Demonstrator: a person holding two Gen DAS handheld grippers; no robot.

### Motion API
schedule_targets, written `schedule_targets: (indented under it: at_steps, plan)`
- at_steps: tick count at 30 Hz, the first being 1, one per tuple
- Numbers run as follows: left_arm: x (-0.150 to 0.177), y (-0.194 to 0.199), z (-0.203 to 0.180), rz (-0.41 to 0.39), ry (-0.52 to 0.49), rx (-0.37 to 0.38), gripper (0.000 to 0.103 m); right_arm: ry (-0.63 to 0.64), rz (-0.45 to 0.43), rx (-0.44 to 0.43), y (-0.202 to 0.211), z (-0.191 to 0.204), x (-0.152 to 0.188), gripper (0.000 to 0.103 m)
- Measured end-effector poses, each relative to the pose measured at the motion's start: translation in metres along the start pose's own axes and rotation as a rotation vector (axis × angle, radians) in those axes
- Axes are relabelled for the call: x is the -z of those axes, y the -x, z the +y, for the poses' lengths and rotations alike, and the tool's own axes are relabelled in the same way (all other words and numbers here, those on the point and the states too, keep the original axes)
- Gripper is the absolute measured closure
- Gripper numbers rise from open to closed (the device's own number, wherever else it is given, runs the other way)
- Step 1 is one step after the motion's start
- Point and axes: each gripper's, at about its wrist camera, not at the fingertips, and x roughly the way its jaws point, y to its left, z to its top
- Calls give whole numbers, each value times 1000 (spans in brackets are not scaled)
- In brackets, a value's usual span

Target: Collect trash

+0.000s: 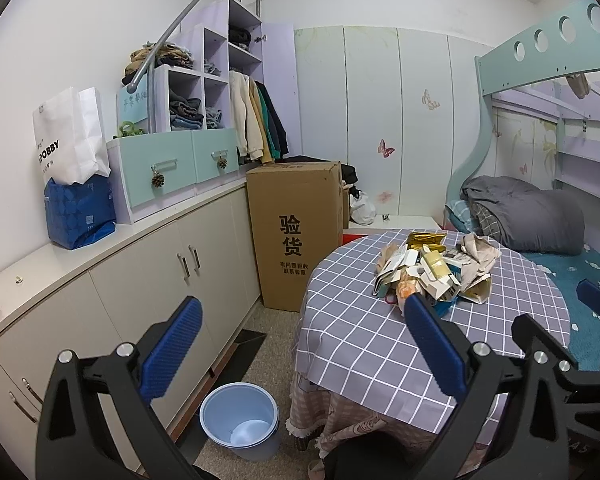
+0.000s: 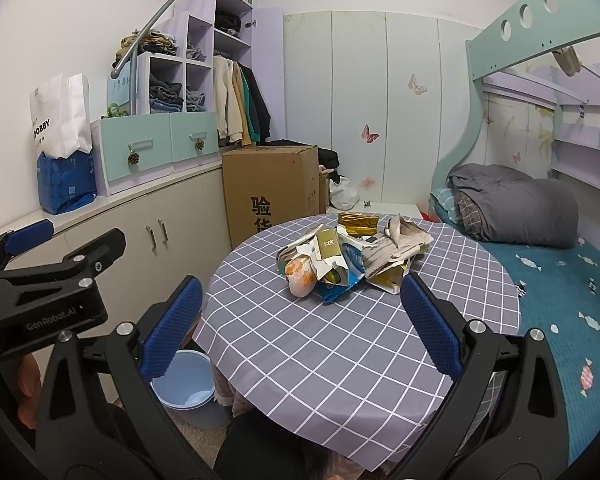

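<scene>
A pile of trash [image 1: 436, 270], made of crumpled paper, torn cartons and wrappers, lies on a round table with a grey checked cloth [image 1: 360, 332]; it also shows in the right wrist view [image 2: 348, 258]. A light blue bin [image 1: 240, 420] stands on the floor left of the table, partly hidden in the right wrist view [image 2: 184, 384]. My left gripper [image 1: 300, 344] is open and empty, short of the pile. My right gripper [image 2: 300, 324] is open and empty over the near part of the table [image 2: 320, 360].
A tall cardboard box [image 1: 296, 232] stands behind the table. A long white cabinet [image 1: 140, 264] with bags and drawers runs along the left wall. A bunk bed [image 1: 540, 220] with a grey quilt is at the right.
</scene>
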Motion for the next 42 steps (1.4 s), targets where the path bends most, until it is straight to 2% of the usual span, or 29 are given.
schedule_targets:
  at_steps: [24,42]
  plan:
    - [2,-2,-5,7,-5,3,4,-2,15,-3,-1,5,1,6]
    - [4,-10,-10,40,-23,6,4,-20,48,1,-8,-3,-1,6]
